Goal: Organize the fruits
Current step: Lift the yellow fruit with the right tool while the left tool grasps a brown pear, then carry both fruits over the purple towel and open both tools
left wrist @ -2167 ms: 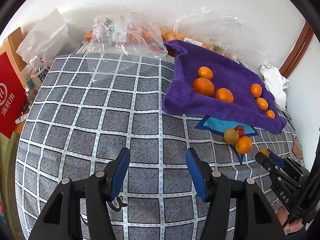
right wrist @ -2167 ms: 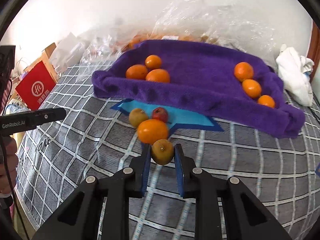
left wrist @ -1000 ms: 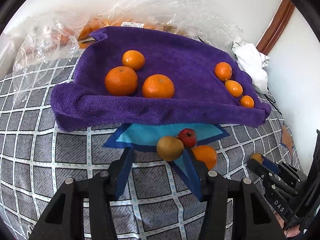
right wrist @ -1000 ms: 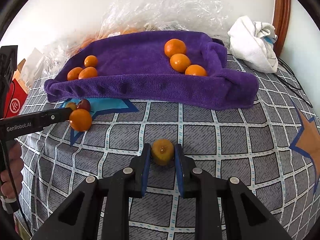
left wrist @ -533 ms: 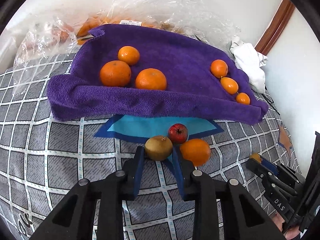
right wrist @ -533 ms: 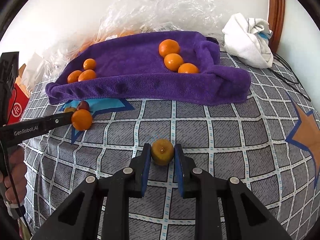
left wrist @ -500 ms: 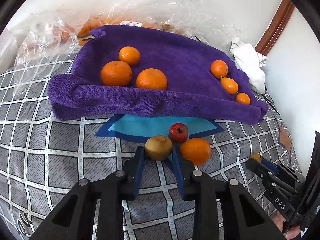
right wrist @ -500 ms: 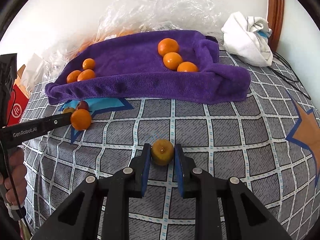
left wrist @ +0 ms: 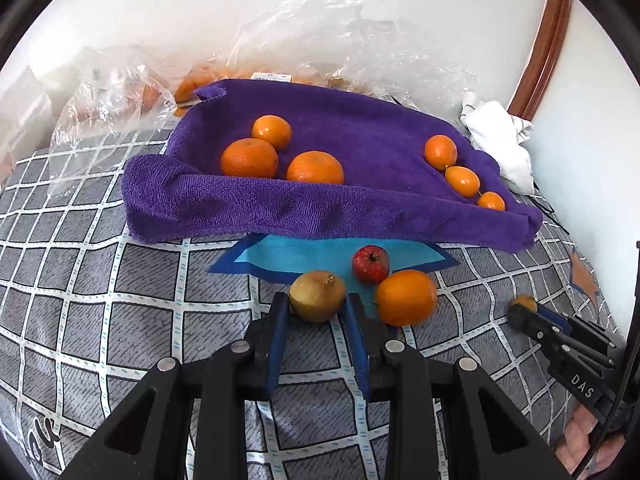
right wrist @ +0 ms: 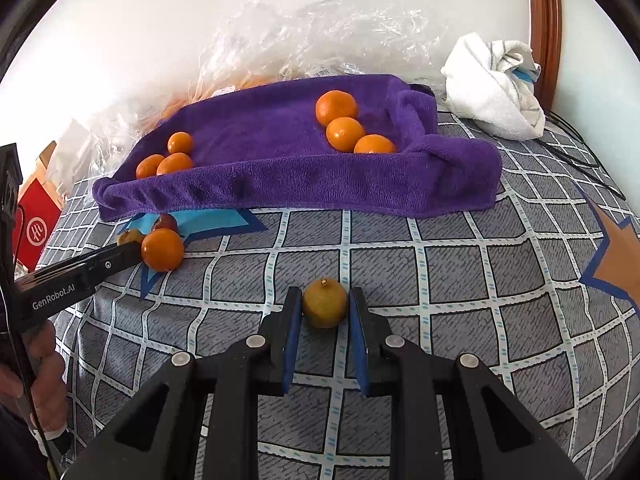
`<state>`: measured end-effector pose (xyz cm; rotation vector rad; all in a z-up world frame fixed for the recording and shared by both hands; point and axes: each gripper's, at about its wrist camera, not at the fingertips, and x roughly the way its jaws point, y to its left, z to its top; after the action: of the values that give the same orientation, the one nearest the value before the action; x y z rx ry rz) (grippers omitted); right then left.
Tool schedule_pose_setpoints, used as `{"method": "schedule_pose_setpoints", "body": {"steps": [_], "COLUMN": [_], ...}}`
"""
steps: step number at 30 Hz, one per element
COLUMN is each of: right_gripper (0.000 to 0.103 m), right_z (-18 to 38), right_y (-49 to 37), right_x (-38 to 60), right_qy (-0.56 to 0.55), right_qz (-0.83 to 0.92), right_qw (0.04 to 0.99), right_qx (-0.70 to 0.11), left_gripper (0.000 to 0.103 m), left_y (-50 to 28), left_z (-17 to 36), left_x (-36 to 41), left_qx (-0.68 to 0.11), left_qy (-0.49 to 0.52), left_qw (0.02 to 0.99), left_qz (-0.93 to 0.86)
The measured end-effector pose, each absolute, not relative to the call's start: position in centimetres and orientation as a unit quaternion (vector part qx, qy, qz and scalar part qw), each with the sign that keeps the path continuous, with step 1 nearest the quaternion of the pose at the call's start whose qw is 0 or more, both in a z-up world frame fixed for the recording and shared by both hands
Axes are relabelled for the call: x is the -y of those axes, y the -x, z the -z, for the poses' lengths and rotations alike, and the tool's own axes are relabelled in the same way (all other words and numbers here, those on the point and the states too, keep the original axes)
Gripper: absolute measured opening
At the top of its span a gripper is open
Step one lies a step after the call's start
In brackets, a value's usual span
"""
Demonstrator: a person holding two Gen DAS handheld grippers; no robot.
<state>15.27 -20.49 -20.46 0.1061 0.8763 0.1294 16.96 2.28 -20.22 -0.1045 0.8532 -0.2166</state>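
My left gripper (left wrist: 316,308) is shut on a brownish-yellow fruit (left wrist: 317,295) that rests on the checked bedspread beside a small red fruit (left wrist: 370,263) and an orange (left wrist: 405,297). My right gripper (right wrist: 323,306) is shut on a second yellow-brown fruit (right wrist: 324,303), low over the bedspread. A purple towel (left wrist: 360,208) holds three larger oranges (left wrist: 249,158) at its left and three smaller oranges (left wrist: 462,180) at its right. The right gripper also shows in the left wrist view (left wrist: 520,312), and the left gripper in the right wrist view (right wrist: 132,250).
Clear plastic bags (left wrist: 304,44) with more oranges lie behind the towel against the wall. A white cloth (right wrist: 494,84) sits at the back right by a wooden bed post. A red box (right wrist: 34,224) stands at the far left.
The left gripper moved from open bedspread to the fruit group and shut on the brownish fruit. The right gripper carried its fruit rightwards, away from the group, and now holds nearly still.
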Motion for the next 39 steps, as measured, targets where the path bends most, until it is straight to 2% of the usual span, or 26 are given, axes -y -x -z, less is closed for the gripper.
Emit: {"method": "schedule_pose_setpoints", "body": {"steps": [16, 22, 29, 39], "right_gripper": [0.023, 0.023, 0.023, 0.023], "right_z": [20.4, 20.4, 20.2, 16.7], "right_y": [-15.4, -15.4, -15.4, -18.3], "right_x": [19.5, 19.5, 20.3, 20.3], "right_qy": [-0.016, -0.019, -0.038, -0.055], "right_qz": [-0.048, -0.048, -0.051, -0.062], "right_qw": [0.905, 0.905, 0.904, 0.912], "right_qx": [-0.422, -0.422, -0.424, -0.402], "left_gripper": [0.027, 0.027, 0.027, 0.027], "left_y": [-16.7, -16.5, -15.9, -17.3], "left_z": [20.3, 20.4, 20.0, 15.9], "left_x": [-2.9, -4.3, -4.6, -6.3], "left_qx": [-0.408, -0.401, -0.399, -0.389], "left_qy": [0.079, 0.116, 0.113, 0.083], "left_qw": [0.903, 0.902, 0.905, 0.915], "left_qz": [0.108, 0.112, 0.099, 0.071]}}
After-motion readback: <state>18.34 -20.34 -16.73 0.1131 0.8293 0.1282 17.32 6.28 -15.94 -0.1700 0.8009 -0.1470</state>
